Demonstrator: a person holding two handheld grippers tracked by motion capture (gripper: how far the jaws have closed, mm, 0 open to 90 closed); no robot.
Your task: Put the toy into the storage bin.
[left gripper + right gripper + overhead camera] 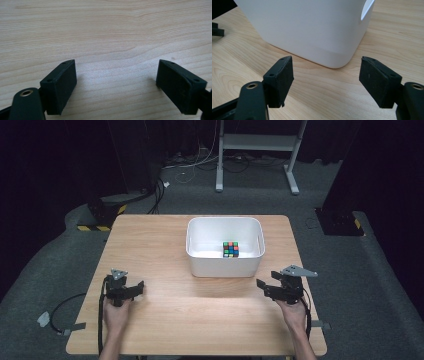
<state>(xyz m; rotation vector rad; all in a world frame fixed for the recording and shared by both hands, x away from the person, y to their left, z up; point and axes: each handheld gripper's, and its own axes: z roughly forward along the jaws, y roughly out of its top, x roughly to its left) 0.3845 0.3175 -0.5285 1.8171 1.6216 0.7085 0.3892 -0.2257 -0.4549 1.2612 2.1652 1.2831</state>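
Note:
A colourful puzzle cube (230,249) lies inside a white plastic bin (200,262) at the middle of the wooden table (165,245). My left gripper (140,287) rests on the table at the left, pointing right; its jaws stand open over bare wood (115,82). At the right, my right gripper (260,285) points left toward the bin's near right corner. Its jaws are open with nothing between them (325,80), and the bin's rounded corner (337,60) sits just ahead.
A metal stand's legs (255,142) and cables (190,167) lie on the grey carpet beyond the table. A cable (65,307) trails off the table's left edge.

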